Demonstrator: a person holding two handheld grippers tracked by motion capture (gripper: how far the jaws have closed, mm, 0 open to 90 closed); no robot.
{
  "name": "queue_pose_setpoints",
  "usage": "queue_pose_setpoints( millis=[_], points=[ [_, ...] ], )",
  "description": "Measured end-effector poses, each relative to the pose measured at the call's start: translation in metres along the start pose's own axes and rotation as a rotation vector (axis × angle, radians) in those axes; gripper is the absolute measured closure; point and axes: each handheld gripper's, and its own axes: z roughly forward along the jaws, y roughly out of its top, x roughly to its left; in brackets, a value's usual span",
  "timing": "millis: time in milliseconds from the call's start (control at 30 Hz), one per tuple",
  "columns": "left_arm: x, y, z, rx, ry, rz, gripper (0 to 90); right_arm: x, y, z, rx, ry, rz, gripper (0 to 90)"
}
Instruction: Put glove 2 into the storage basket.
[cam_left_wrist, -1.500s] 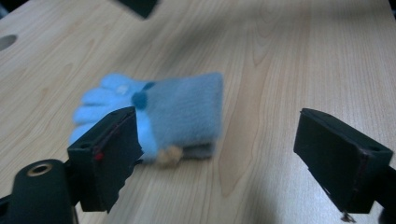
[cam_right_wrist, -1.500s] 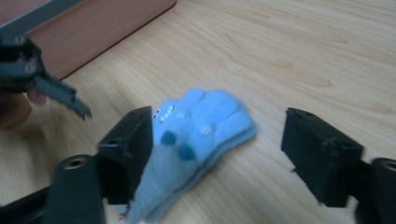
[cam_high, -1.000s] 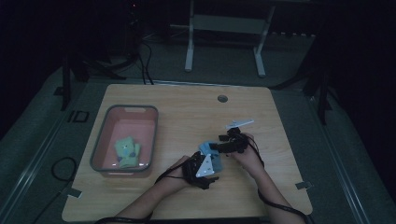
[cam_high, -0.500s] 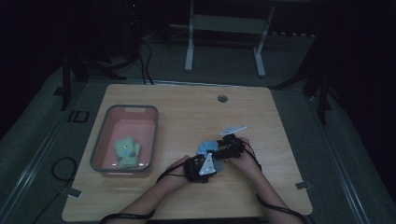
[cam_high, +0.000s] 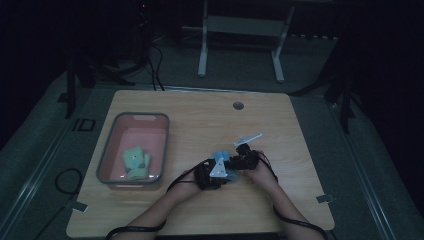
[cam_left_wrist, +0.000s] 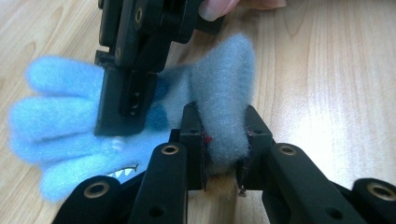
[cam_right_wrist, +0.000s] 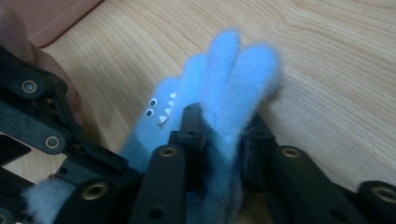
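A fuzzy light blue glove (cam_high: 220, 157) with small eyes and white teeth printed on it lies low over the wooden table (cam_high: 200, 115). My left gripper (cam_left_wrist: 223, 149) is shut on a fold of its cuff end (cam_left_wrist: 223, 116). My right gripper (cam_right_wrist: 220, 135) is shut on the blue fingers of the same glove (cam_right_wrist: 233, 79). In the high view the two grippers meet near the table's front middle, left gripper (cam_high: 216, 172), right gripper (cam_high: 239, 161). In the left gripper view the right gripper's black jaw crosses over the glove.
A pink bin (cam_high: 131, 150) with a grey rim stands at the left of the table and holds a green fuzzy glove (cam_high: 135, 161). A small round hole (cam_high: 238, 105) sits near the table's far edge. A metal stand (cam_high: 240, 30) rises beyond the table.
Both grippers have come down and slightly left toward the front edge, closing in on each other with the blue glove between them.
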Motion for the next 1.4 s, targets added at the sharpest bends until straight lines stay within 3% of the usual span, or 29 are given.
queue_pose_setpoints(
  millis=[100,333,533,633,833,1200,1400],
  points=[
    [0.000,0.001,-0.005,0.015,0.004,0.011,77.3,-0.001,0.001,-0.003,-0.030,0.020,0.032,77.7],
    [0.004,0.008,-0.025,0.022,0.006,0.024,77.5,0.006,0.012,-0.009,-0.057,0.030,0.043,78.1],
    [0.005,0.012,-0.038,0.022,0.015,0.039,77.4,0.018,0.023,-0.014,-0.064,0.013,0.013,78.1],
    [0.006,0.017,-0.053,0.024,0.020,0.051,77.5,0.025,0.031,-0.019,-0.085,0.032,0.006,78.1],
    [0.008,0.021,-0.074,0.038,0.045,0.064,77.5,0.037,0.045,-0.021,-0.088,0.026,-0.018,78.1],
    [0.019,0.021,-0.105,0.046,0.071,0.053,77.4,0.053,0.072,-0.020,-0.110,0.037,-0.038,78.1],
    [0.027,0.015,-0.124,0.054,0.096,0.041,77.4,0.066,0.095,-0.010,-0.110,0.045,-0.054,78.1]
  ],
)
